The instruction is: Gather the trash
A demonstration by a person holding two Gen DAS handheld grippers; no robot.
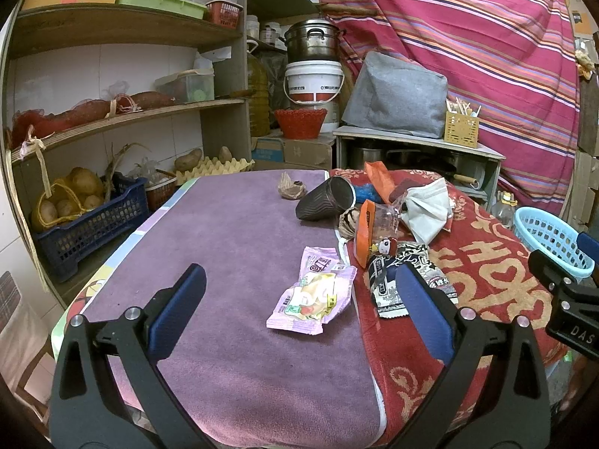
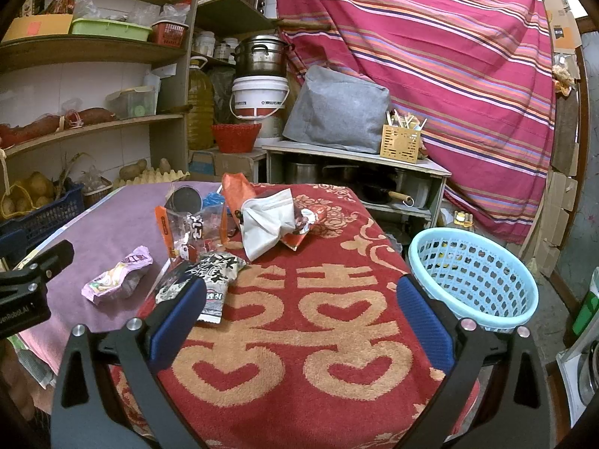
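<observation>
The job looks like it has hardly started. The round light blue plastic basket (image 2: 473, 280) with holes sits just past the right edge of the table, and I cannot see any trash in it, though part of its inside is hidden.

All the trash lies on the table. A crumpled pink and yellow snack wrapper (image 1: 312, 292) rests alone on the purple towel (image 1: 224, 247). Beside it, on the red and gold towel (image 2: 299, 336), lies a black and white patterned packet (image 2: 209, 277). Behind that is a pile: a clear bag with orange edges (image 2: 187, 228), a white face mask (image 2: 265, 224), a shiny orange wrapper (image 2: 236, 187), a dark ribbed paper cup (image 1: 325, 198) on its side, something blue (image 1: 365, 191) behind the cup, and a small brown crumpled paper (image 1: 290, 187) farther back.

The left gripper (image 1: 299, 310) hangs over the purple towel with its blue fingers wide apart and nothing in them. The pink wrapper lies between and just ahead of them. The right gripper (image 2: 299, 318) is over the red towel, fingers also spread wide and empty, with the black and white packet by its left finger.

So every piece still needs picking up and dropping in the basket. I think the pink wrapper is the easy first grab
</observation>
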